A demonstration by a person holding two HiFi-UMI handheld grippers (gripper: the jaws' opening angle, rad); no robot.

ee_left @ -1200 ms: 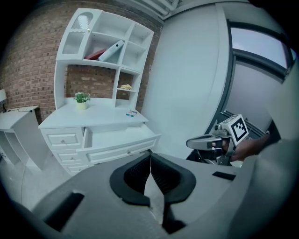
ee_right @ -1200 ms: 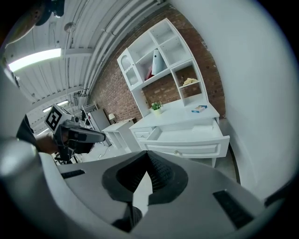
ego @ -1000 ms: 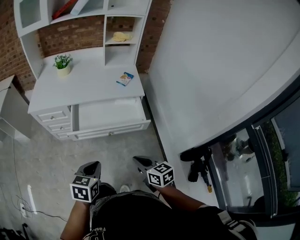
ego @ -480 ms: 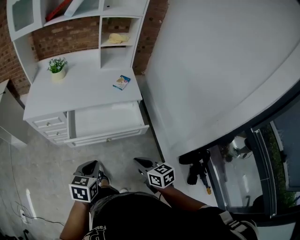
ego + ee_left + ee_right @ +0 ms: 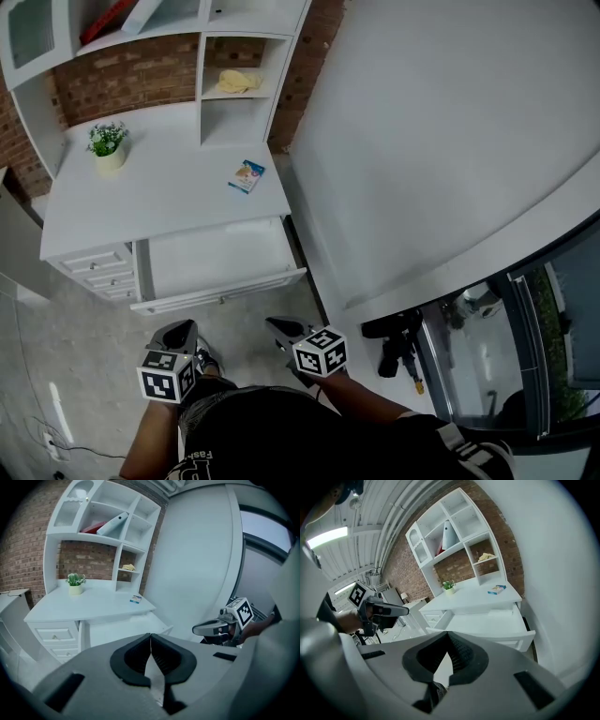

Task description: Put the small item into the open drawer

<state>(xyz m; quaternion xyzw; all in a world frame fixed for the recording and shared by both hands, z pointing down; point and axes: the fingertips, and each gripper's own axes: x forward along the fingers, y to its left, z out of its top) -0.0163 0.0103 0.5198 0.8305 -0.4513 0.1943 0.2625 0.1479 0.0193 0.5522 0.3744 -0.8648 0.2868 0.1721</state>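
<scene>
Left gripper [image 5: 150, 635] fingers together, right gripper [image 5: 447, 633] fingers together, both empty, small item [image 5: 247, 175] on desk [image 5: 169, 202] above open drawer [image 5: 220, 292]

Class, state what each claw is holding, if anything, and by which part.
Nothing. The left claw and right claw are both shut and empty; the small packet lies untouched on the desk.

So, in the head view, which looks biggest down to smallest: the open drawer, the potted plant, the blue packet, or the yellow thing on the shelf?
1. open drawer
2. potted plant
3. blue packet and yellow thing: these look about alike, so I won't rank them.
</scene>
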